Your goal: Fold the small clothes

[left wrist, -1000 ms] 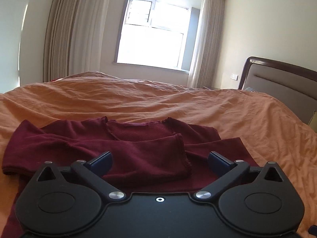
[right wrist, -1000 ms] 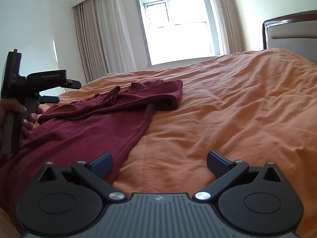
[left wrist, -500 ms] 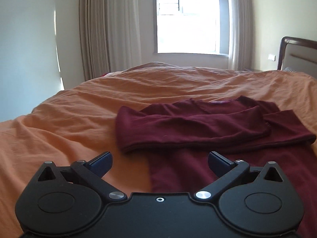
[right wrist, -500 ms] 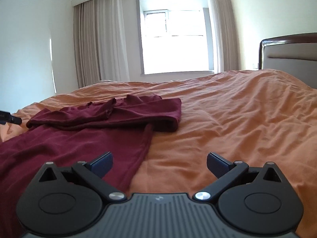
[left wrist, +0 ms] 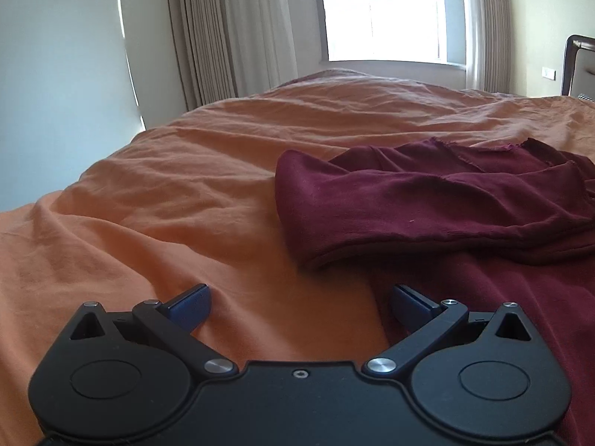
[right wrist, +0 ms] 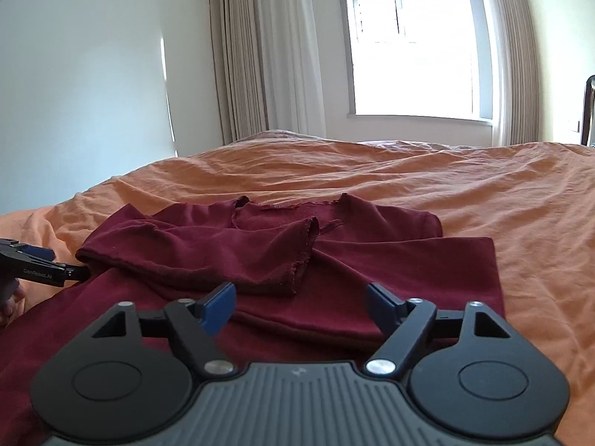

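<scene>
A dark red long-sleeved shirt (left wrist: 465,200) lies flat on the orange bedspread (left wrist: 186,193), with one sleeve (right wrist: 208,249) folded across its chest. My left gripper (left wrist: 299,297) is open and empty, low over the bedspread at the shirt's left edge, just short of the sleeve fold. From the right wrist view it shows at the far left (right wrist: 55,262), its tip close to the fold. My right gripper (right wrist: 301,303) hovers over the shirt's lower body. Its jaws are closing, and no cloth is pinched between them.
The rumpled orange bedspread (right wrist: 502,186) spreads wide around the shirt. A dark wooden headboard (left wrist: 576,63) stands at the far right. Beyond the bed are beige curtains (right wrist: 260,55), a bright window (right wrist: 412,52) and a white wall (left wrist: 67,74).
The left gripper swung left, off the shirt's middle to its left edge. The right gripper moved left from bare bedspread to over the shirt, and its jaws narrowed.
</scene>
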Available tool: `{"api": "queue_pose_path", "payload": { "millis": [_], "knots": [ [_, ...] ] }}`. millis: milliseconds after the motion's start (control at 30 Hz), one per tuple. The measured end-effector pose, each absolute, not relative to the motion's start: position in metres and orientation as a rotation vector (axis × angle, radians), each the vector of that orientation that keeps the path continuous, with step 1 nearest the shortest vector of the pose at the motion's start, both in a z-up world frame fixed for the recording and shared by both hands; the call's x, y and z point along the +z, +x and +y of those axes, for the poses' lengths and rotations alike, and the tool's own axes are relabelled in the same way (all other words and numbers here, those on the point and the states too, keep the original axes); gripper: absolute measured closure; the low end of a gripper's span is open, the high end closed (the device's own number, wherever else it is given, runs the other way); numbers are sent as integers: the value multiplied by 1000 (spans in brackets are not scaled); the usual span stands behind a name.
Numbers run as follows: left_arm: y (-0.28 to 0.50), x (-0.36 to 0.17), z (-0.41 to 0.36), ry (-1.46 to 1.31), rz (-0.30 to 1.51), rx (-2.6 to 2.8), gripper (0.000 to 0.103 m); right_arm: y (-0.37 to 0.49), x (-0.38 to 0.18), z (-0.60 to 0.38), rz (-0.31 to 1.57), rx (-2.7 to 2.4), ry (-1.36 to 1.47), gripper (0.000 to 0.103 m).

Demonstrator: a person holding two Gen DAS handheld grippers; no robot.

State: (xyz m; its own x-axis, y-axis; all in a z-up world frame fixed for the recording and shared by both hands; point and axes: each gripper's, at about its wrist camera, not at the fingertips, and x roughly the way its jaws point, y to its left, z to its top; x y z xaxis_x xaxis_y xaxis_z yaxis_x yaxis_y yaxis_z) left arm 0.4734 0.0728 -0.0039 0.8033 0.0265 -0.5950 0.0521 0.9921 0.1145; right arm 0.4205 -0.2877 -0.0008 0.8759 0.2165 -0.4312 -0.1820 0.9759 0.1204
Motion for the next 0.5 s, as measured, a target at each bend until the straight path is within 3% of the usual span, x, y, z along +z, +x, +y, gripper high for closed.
{"api": "queue_pose_path", "payload": {
  "millis": [133, 200, 267, 333, 500],
  "knots": [
    [485, 1, 75, 138, 616, 0, 1, 456, -4, -277, 491, 242, 132, 36],
    [491, 4, 77, 150, 593, 18, 5, 472, -9, -272, 530, 248, 151, 51],
    [496, 7, 79, 150, 582, 28, 7, 483, -18, -269, 575, 237, 159, 85],
    [500, 9, 83, 120, 582, 28, 14, 487, -25, -273, 589, 242, 189, 91],
    [502, 18, 87, 58, 571, -15, 55, 477, -19, -283, 535, 266, 225, 93]
  ]
}}
